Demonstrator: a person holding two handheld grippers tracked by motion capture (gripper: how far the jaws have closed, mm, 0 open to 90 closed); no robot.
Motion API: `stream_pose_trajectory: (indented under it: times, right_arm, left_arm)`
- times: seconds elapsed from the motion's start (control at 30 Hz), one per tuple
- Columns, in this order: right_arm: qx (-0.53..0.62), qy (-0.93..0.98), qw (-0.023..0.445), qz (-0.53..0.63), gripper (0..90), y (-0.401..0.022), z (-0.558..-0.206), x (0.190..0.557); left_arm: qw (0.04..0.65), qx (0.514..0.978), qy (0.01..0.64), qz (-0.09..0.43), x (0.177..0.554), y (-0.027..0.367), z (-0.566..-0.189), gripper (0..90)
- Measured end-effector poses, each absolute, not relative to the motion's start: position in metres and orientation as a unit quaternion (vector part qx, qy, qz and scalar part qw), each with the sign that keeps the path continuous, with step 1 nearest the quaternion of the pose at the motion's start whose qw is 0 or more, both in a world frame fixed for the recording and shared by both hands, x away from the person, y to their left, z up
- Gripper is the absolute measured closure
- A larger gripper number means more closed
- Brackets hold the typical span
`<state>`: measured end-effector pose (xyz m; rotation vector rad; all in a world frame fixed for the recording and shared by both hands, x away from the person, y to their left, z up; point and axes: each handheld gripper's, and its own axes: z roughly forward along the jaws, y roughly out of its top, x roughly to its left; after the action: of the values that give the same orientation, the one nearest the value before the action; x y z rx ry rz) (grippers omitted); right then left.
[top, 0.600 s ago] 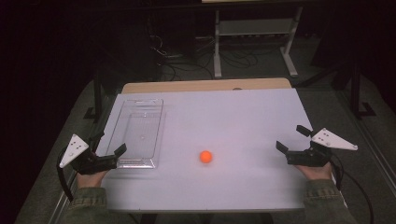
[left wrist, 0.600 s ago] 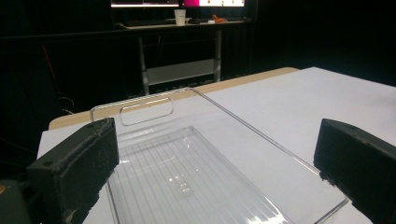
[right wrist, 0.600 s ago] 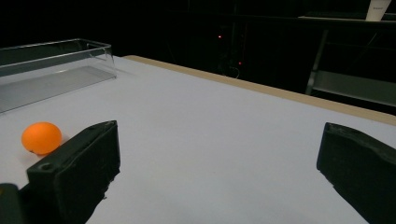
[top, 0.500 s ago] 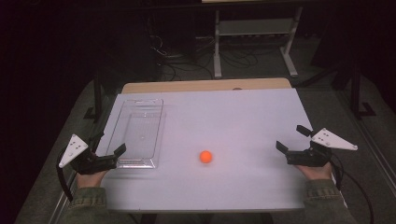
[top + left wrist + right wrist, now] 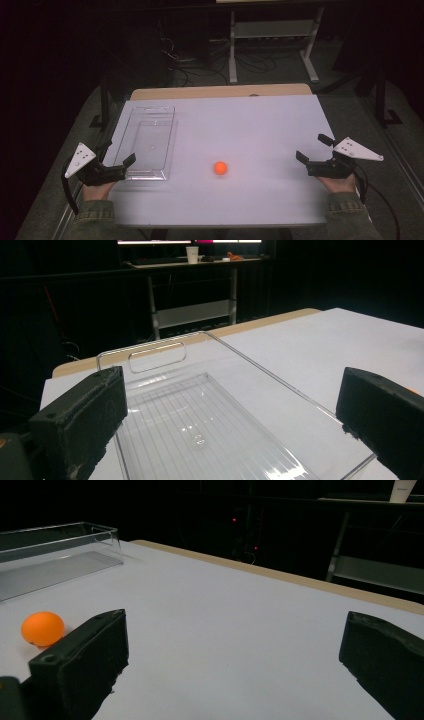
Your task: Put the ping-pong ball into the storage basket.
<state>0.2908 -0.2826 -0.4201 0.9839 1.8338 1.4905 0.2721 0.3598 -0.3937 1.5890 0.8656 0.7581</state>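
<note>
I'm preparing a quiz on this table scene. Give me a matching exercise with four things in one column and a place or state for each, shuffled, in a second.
Things:
1. small orange ball
2. clear plastic rectangular tray
3. left tongs
4. right tongs

Places or states:
A. open, at the table's right edge
B. empty, on the table's left part
C. open, at the tray's near end
D. loose on the white table, between both tongs

Pairs: 1-D, 2-B, 3-C, 4-A
</note>
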Motion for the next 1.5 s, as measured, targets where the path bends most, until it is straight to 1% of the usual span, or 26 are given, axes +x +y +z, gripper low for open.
stream_pose_trajectory:
  times: [0.57, 1.13, 1.5]
  right_arm:
    - [0.368, 0.689, 0.287, 0.554, 0.0, -0.282, -0.42, 0.289]
    - [0.367, 0.69, 0.289, 0.553, 0.0, -0.281, -0.42, 0.289]
    - [0.366, 0.691, 0.288, 0.553, 0.0, -0.281, -0.419, 0.289]
  left_arm:
    - [0.559, 0.687, 0.34, 0.317, 0.277, 0.345, -0.375, 0.0]
    - [0.54, 0.728, 0.303, 0.295, 0.293, 0.32, -0.357, 0.0]
    - [0.536, 0.744, 0.287, 0.278, 0.301, 0.308, -0.35, 0.0]
